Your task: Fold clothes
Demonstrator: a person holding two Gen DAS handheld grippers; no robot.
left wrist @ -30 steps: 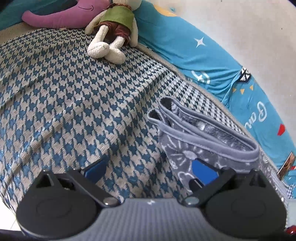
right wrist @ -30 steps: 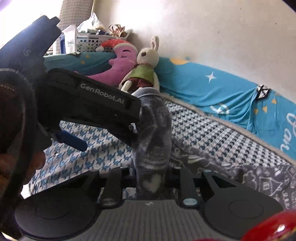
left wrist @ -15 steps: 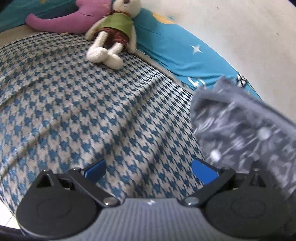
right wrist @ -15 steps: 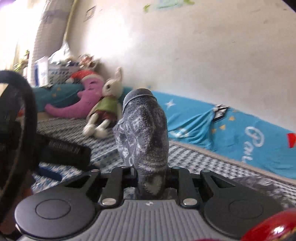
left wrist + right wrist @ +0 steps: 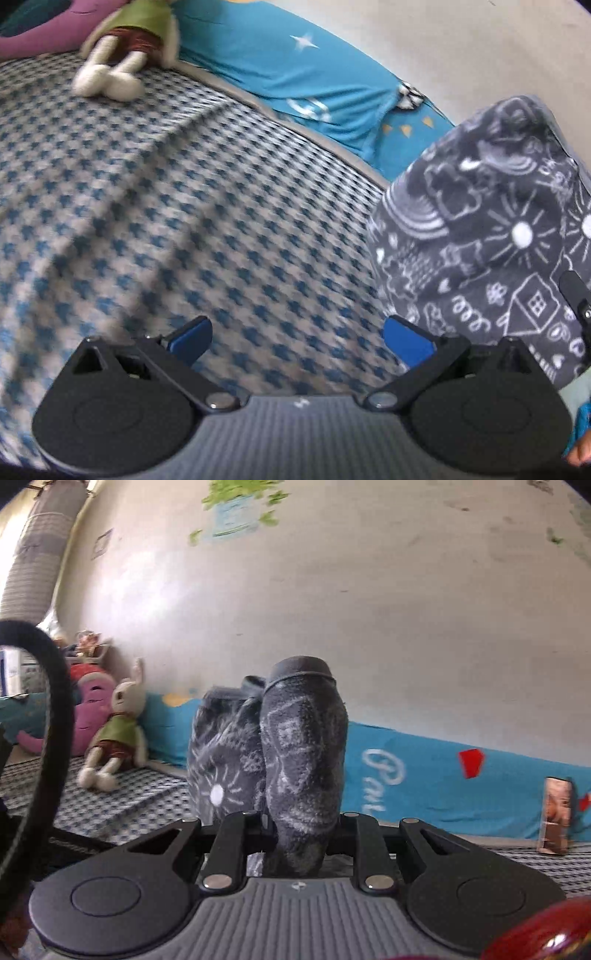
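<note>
Grey fleece is bunching between the pressed-together fingers of the right gripper [image 5: 295, 834], which is pinching the dark grey printed fleece garment [image 5: 295, 760] aloft above the blue houndstooth bedcover [image 5: 184, 206]. The left gripper [image 5: 299, 334] is hanging spread and empty; it should be taking the free hem so the cloth is hanging flat. Only the left view is showing the garment's breadth; only the right is showing the pinch.

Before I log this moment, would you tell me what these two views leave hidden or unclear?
- Right claw, right wrist view: its fingertips are buried in the grey garment it pinches.
- Garment's lower part, left wrist view: cut off by the right edge, so its type is unclear.
- Toy rabbit, left wrist view: head cut off by the top edge, body blurred.
- Picture against the blue sheet, right wrist view: too small to read.
</note>
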